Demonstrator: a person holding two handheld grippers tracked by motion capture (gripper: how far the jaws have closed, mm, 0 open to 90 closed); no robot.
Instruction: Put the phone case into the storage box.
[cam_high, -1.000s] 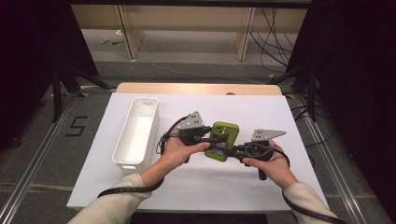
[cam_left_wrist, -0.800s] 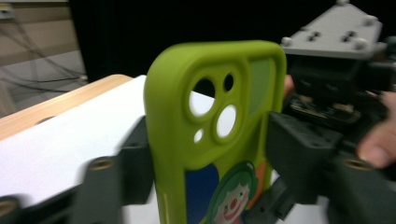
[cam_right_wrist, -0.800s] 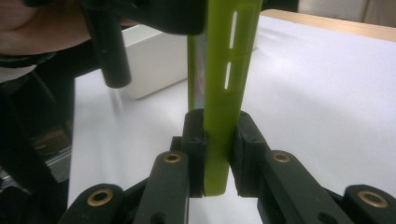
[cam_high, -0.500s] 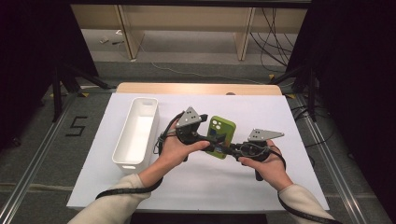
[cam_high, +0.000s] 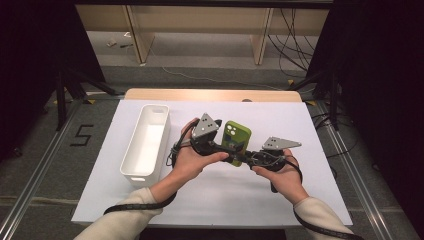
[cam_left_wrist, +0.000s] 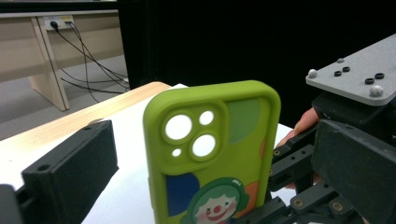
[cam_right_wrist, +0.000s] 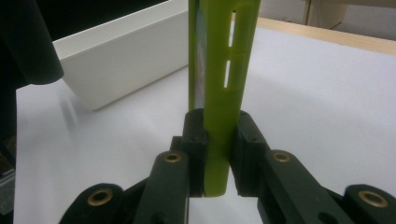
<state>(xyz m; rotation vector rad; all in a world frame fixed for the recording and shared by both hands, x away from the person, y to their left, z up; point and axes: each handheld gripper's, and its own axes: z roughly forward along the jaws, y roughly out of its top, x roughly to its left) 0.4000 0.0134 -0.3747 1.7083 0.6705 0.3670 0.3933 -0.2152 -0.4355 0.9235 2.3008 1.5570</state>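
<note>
Your left gripper has just opened its jaws wide; the phone case stands between them, untouched. So the handover looks done: your right gripper clamps the case's edge, right of the bin. Case's bottom is cut off in left gripper view.

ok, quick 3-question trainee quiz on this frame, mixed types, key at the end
1. True or false: the right claw is shut on the green phone case.
2. Which best describes the left claw? A) clamped on the case B) open beside the case C) inside the bin
3. Fill in: the white bin sits on the white sheet to the ____ of both hands in the high view.

Key: 1 true; 2 B; 3 left
</note>
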